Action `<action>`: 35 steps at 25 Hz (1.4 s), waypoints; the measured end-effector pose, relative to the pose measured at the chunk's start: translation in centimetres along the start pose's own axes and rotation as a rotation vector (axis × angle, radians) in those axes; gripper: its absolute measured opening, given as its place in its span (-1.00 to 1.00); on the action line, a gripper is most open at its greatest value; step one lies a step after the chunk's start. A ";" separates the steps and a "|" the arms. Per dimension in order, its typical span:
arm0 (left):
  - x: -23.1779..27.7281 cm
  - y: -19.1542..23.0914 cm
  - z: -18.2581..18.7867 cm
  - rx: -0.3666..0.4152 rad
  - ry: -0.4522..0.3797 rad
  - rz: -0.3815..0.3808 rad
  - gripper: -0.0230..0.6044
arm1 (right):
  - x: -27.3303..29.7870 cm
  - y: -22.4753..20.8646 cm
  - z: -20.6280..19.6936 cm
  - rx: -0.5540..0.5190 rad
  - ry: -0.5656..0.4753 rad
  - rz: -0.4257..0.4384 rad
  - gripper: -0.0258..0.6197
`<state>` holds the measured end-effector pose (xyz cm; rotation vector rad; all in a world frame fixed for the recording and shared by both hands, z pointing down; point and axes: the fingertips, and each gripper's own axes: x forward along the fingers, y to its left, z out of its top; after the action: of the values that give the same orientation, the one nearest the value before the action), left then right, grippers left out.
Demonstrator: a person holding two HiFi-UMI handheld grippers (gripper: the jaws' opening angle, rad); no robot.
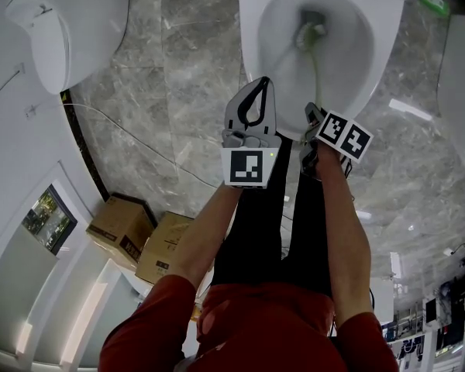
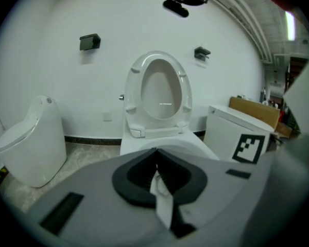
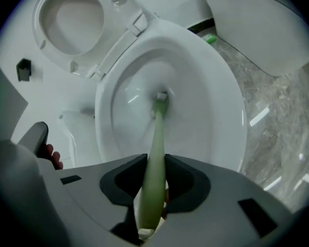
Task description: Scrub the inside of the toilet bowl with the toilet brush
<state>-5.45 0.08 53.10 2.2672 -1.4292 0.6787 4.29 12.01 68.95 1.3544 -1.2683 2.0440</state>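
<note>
My R gripper angles down over the bowl's front rim, clamped on the brush. L gripper hovers beside it, jaws together. Boxes sit by my legs.

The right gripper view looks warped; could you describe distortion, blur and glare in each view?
Right gripper view: fisheye bulges the toilet bowl, corners black, toilet brush handle soft near the lens. Left gripper view: same vignette, left gripper blurred. Head view: sharp, glints on the floor.

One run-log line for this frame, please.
right gripper: shut on toilet brush | brush head: down in toilet bowl | left gripper: shut, off brush
</note>
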 end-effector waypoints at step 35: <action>-0.5 4.5 -0.1 -0.051 -0.022 0.085 -0.93 | -3.5 10.7 12.8 -1.340 -0.149 -0.430 -0.61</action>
<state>-9.70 -1.35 53.12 2.1923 -1.5429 0.6367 5.11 -3.69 62.48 0.9181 -1.6739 0.4836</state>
